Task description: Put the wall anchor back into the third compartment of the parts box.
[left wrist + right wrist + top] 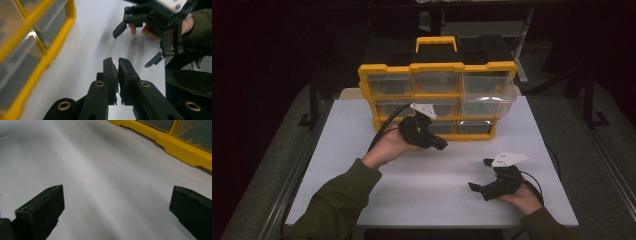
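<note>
On the white counter stands a yellow drawer box, and one drawer on its right side sticks out with something green inside. We hold our left gripper just in front of the box, its jaws clenched on a small green piece. Our right gripper rests near the counter's front edge, jaws released and empty. We think the piece is picked up, and putting it in a drawer is still left.

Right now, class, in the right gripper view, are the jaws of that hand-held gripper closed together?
No: the right hand-held gripper has its jaws wide apart, with bare white table between them.
</note>
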The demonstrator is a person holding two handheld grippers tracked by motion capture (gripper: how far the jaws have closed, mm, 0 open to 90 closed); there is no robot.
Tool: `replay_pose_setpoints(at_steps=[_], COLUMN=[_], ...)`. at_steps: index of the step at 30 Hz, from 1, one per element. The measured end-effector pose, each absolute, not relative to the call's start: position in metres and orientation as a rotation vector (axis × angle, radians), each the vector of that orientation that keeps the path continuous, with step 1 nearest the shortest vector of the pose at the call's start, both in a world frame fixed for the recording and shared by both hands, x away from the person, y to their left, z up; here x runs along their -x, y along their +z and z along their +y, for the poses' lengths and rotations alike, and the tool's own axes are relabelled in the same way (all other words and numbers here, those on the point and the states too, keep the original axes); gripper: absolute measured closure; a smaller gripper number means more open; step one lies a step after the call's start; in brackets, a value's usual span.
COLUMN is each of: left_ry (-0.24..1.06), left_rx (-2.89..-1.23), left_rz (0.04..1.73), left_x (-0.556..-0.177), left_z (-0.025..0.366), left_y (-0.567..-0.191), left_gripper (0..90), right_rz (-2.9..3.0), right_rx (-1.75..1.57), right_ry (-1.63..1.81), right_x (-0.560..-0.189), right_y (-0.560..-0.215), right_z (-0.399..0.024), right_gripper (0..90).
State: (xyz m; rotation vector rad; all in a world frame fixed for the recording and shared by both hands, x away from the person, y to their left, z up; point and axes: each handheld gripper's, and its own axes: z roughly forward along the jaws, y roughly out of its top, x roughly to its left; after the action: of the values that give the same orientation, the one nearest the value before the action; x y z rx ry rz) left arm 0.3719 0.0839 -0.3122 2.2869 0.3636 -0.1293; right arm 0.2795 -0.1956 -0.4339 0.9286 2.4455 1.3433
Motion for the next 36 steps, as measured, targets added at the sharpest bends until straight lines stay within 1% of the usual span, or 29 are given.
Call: replay_pose_setpoints(at_steps=[2, 3, 7, 13, 15, 23, 24, 31, 36], left_ry=[-0.133, -0.152, -0.148, -0.125, -0.092, -0.048, -0.048, -0.051, -0.041], left_rx=[-2.28, -2.261, -2.26, -2.258, -2.271, -2.249, -2.249, -2.229, -2.237], left_rz=[0.363, 0.363, 0.341, 0.31, 0.285, 0.261, 0.261, 0.255, 0.25], left_x=[-0.373, -0.376, -0.381, -0.389, -0.392, -0.401, -0.401, -0.409, -0.411], left_z=[0.084, 0.083, 0.082, 0.078, 0.077, 0.073, 0.073, 0.068, 0.061], left_y=[-0.308, -0.3, -0.283, -0.255, -0.245, -0.207, -0.207, -0.177, -0.165], left_gripper=[85.5, 85.5, 85.5, 85.5, 85.4, 85.4, 85.4, 85.4, 85.4], right_rz=[2.445, 2.444, 2.444, 2.445, 2.444, 2.445, 2.445, 2.442, 2.444], right_rx=[-0.93, -0.929, -0.931, -0.929, -0.93, -0.93, -0.93, -0.938, -0.93], right_ry=[1.344, 1.344, 1.342, 1.341, 1.342, 1.344, 1.344, 1.345, 1.345], right_x=[-0.279, -0.279, -0.279, -0.279, -0.279, -0.279, -0.279, -0.278, -0.278], right_y=[-0.434, -0.434, -0.434, -0.434, -0.433, -0.433, -0.433, -0.433, -0.433], right_z=[-0.196, -0.196, -0.196, -0.196, -0.196, -0.196, -0.196, -0.196, -0.196], right_gripper=[0.0, 0.0, 0.0, 0.0, 0.0, 0.0, 0.0, 0.0, 0.0])
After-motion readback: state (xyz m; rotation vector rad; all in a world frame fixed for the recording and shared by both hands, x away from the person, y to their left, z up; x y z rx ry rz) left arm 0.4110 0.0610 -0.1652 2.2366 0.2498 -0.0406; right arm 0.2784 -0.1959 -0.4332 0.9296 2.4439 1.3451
